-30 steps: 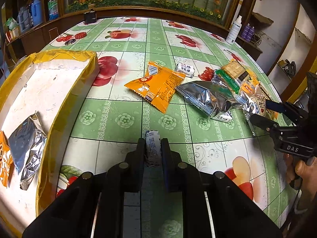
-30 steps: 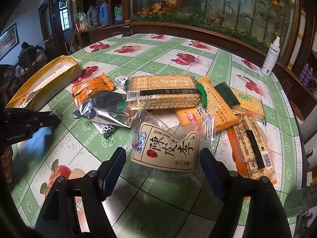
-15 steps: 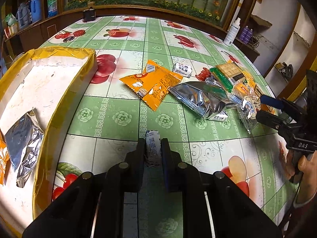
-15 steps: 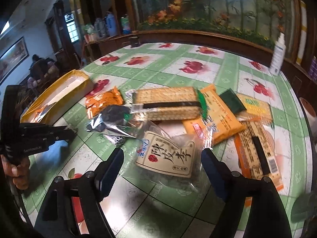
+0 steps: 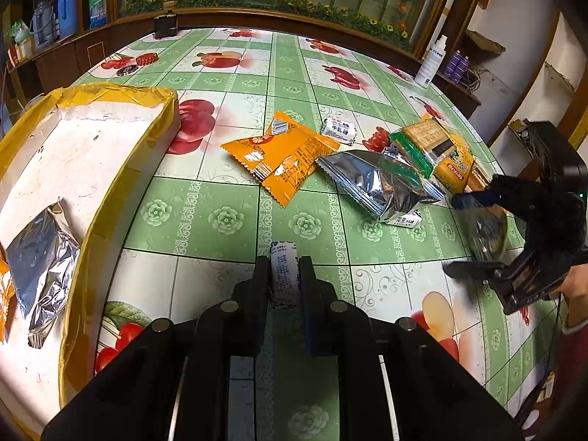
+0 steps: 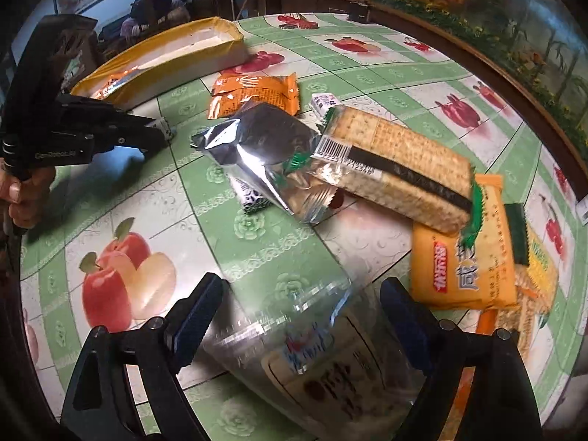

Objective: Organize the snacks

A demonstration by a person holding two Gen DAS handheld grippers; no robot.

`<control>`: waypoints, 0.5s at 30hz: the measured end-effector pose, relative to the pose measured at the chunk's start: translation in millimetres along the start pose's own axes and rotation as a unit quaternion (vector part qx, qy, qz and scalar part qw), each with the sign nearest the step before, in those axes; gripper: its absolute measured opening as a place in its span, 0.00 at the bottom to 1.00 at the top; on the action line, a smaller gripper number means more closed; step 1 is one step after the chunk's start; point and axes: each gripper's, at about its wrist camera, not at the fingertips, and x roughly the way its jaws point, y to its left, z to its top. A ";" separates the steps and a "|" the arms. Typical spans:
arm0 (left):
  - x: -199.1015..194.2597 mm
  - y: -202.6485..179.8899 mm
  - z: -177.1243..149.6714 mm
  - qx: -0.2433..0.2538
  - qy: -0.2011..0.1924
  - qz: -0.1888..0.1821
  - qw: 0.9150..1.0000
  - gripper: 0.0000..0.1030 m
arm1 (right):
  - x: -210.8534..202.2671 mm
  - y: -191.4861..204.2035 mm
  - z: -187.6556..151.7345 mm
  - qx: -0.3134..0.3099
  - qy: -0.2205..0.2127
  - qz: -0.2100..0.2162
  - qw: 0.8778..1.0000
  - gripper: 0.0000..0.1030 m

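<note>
Jaws on the right gripper (image 6: 301, 316) have just been opening wider, and it's dropped closer over the clear plum bag (image 6: 323, 352), which now sits between the pads, not pinched yet. So that looks like the next pick. Left gripper (image 5: 284, 279) hasn't budged, clenched on a small white candy (image 5: 283, 275) just above the surface (image 5: 228, 217), near the yellow tray (image 5: 110, 191). Cracker pack (image 6: 397, 169), silver pouch (image 6: 264, 154) and orange packet (image 6: 257, 92) lie heaped just beyond the bag, crowding the lift

left hand-held gripper (image 5: 283, 279) clamping small candy (image 5: 283, 275), yellow box (image 5: 110, 183)
</note>
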 end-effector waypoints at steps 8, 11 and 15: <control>-0.5 -0.7 -1.4 0.004 -0.001 0.000 1.000 0.12 | -25.9 2.2 -31.9 0.039 -0.014 0.009 0.999 0.88; -0.7 -0.7 -2.1 0.002 -0.001 0.000 1.000 0.12 | -34.5 -4.0 -40.1 0.044 -0.013 0.002 0.999 0.88; -1.0 -1.8 -2.5 0.004 0.000 0.002 1.000 0.12 | -38.6 -8.1 -52.3 0.045 0.001 0.006 0.999 0.88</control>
